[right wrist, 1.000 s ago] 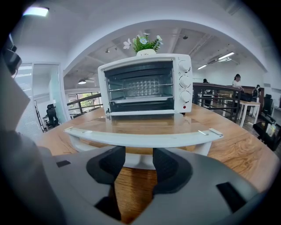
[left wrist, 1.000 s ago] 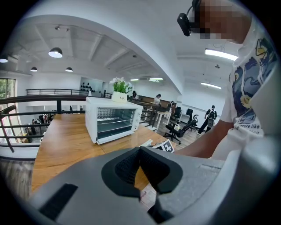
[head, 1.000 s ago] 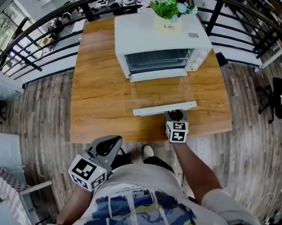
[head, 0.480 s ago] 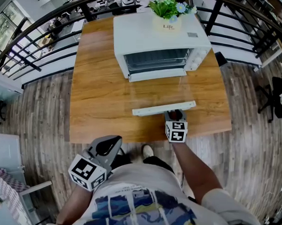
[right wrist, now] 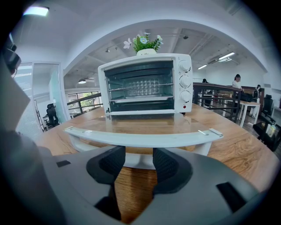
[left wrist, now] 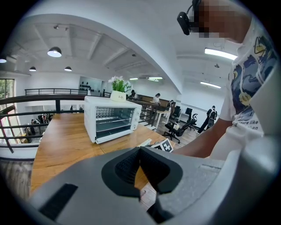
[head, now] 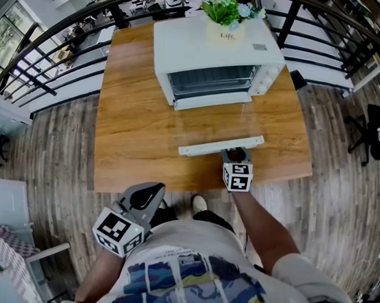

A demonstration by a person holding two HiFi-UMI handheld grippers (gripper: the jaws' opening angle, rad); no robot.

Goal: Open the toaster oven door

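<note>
The white toaster oven (head: 213, 48) stands at the far side of the wooden table (head: 134, 133). Its glass door (head: 219, 121) lies folded down flat, with the white handle (head: 222, 145) pointing toward me. My right gripper (head: 236, 153) sits just behind the handle, open. In the right gripper view the handle (right wrist: 145, 138) runs across right above the spread pads (right wrist: 169, 162), and the oven (right wrist: 147, 83) shows its open cavity. My left gripper (head: 152, 193) hangs off the table by my body, its jaws together and empty; in the left gripper view (left wrist: 140, 151) the oven (left wrist: 112, 123) is far off.
A potted plant (head: 228, 17) rests on top of the oven. The table's near edge (head: 195, 182) runs just under my right gripper. Black railings (head: 62, 54) curve round the table's far and left sides, over a wood plank floor.
</note>
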